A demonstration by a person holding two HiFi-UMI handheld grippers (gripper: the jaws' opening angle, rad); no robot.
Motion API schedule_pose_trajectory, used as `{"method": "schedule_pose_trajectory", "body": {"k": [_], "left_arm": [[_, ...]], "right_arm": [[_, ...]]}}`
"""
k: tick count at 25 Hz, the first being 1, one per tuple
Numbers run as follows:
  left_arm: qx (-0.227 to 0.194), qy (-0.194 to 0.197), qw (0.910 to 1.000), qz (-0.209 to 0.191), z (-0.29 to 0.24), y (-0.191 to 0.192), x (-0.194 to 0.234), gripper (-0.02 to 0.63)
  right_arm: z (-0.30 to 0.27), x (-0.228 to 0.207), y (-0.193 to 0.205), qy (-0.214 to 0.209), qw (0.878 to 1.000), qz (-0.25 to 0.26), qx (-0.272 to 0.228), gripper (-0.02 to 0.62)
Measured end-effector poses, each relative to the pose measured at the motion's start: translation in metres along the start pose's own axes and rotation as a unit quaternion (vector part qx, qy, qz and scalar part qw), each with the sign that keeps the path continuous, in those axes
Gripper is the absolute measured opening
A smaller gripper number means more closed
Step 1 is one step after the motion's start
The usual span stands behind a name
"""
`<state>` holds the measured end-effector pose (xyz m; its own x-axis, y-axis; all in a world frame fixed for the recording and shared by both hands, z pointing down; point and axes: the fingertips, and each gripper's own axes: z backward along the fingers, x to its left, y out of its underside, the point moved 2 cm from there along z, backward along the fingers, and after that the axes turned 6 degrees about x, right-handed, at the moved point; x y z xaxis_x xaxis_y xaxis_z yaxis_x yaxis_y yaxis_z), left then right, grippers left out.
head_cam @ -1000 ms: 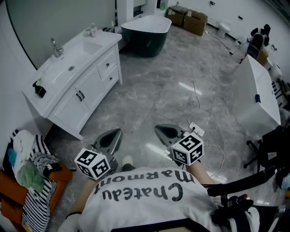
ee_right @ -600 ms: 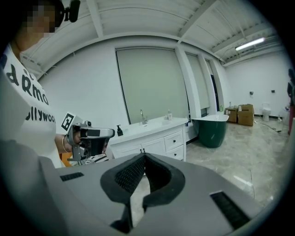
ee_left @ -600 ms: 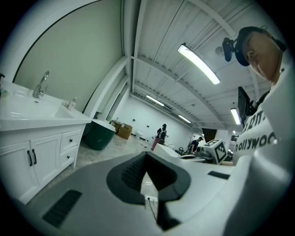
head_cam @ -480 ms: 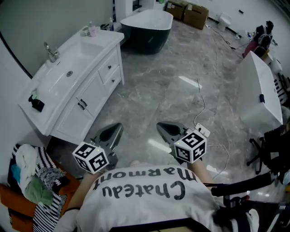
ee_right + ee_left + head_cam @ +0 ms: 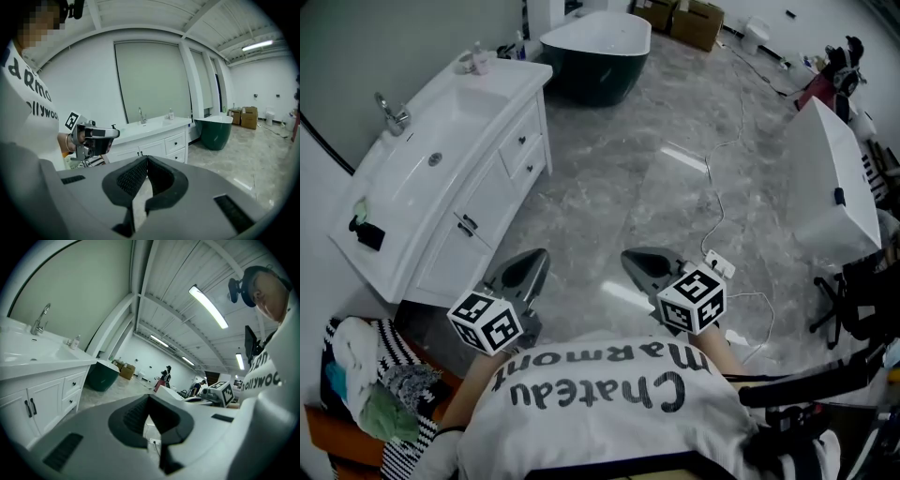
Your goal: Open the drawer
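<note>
Two drawers noted far-left, well apart; nearer left gripper than right gripper; both pinched closed, empty.

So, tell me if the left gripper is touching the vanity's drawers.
Apart. The head view shows grey floor between the left gripper and the drawers; the left gripper view shows them off to its left.

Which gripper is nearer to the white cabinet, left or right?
Left. The left gripper sits just off the cabinet front; the right gripper is farther out over the floor.
</note>
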<state>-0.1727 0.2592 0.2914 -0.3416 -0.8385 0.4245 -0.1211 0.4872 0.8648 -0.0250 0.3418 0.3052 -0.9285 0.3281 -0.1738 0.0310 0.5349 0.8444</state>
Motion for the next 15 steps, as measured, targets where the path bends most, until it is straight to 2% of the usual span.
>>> {"method": "schedule_pose_trajectory", "body": {"k": [5,15], "left_arm": [[-0.004,0.008,1.0000,0.005,-0.001,-0.004,0.011,0.008],[0.001,-0.005,0.9998,0.021,0.006,0.007,0.020,0.008]], "right_arm": [[-0.009,-0.005,-0.004,0.016,1.000,-0.003,0.011,0.009],[-0.023,-0.001,-0.003,0.013,0.999,0.024,0.031,0.011]]}}
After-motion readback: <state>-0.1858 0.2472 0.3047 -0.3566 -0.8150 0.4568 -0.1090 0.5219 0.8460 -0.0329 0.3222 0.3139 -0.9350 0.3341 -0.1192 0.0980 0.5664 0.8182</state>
